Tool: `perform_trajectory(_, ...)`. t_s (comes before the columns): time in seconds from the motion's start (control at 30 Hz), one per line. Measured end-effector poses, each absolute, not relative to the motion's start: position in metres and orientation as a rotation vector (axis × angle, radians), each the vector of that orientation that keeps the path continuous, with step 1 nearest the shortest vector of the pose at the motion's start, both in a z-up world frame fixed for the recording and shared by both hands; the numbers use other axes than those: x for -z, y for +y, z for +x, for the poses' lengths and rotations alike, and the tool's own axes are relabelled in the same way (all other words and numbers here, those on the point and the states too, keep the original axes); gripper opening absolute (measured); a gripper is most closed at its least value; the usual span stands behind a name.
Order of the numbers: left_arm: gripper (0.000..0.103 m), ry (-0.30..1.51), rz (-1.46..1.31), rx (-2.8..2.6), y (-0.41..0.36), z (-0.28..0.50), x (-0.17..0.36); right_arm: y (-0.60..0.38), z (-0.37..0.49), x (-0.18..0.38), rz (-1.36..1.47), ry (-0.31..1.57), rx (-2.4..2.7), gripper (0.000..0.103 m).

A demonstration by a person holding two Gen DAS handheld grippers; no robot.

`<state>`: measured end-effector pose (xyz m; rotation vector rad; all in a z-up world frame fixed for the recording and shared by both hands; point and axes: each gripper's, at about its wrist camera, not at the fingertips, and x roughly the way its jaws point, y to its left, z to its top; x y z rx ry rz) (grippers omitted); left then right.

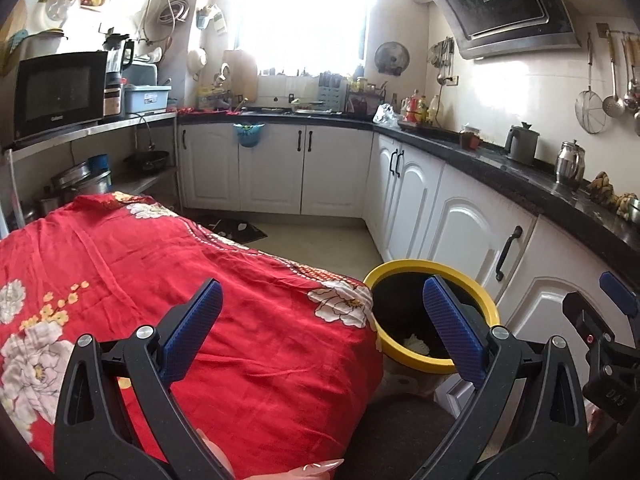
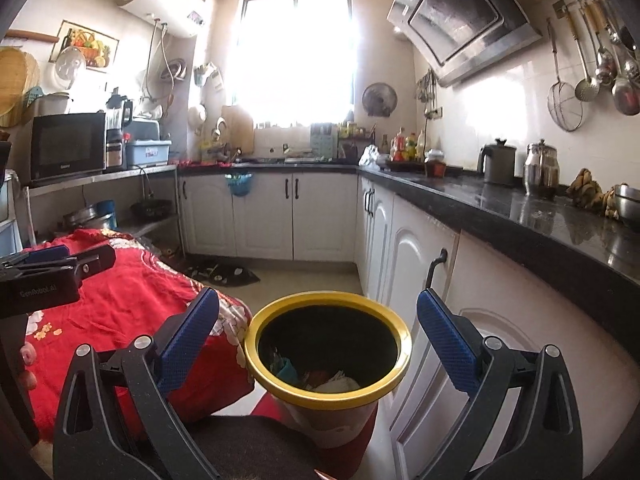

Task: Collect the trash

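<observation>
A yellow-rimmed trash bin [image 2: 328, 396] with a black liner stands on the floor beside the table. It holds several scraps, with white crumpled paper [image 2: 338, 384] on top. The bin also shows in the left wrist view [image 1: 436, 362]. My right gripper [image 2: 318, 330] is open and empty, held above the bin's mouth. My left gripper [image 1: 322, 320] is open and empty, held over the right end of the red floral tablecloth [image 1: 160, 280]. The left gripper also shows in the right wrist view [image 2: 52, 268].
White lower cabinets [image 2: 420, 280] under a black counter [image 2: 560, 224] run along the right and the far wall. A dark mat [image 2: 224, 274] lies on the floor. A steel shelf with a microwave [image 1: 60, 92] stands at the left. A dark cushion [image 2: 248, 448] lies below the grippers.
</observation>
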<state>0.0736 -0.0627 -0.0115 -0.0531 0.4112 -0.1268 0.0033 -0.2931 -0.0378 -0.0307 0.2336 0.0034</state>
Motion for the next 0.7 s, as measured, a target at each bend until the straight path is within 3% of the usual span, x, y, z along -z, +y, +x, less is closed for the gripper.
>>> perform_trajectory(0.7, 0.092, 0.376, -0.051, 0.149, -0.0690, 0.0645, 0.0149, -0.2865, -0.0027, 0.0469, -0.043, 0.213, 0.014, 0.097)
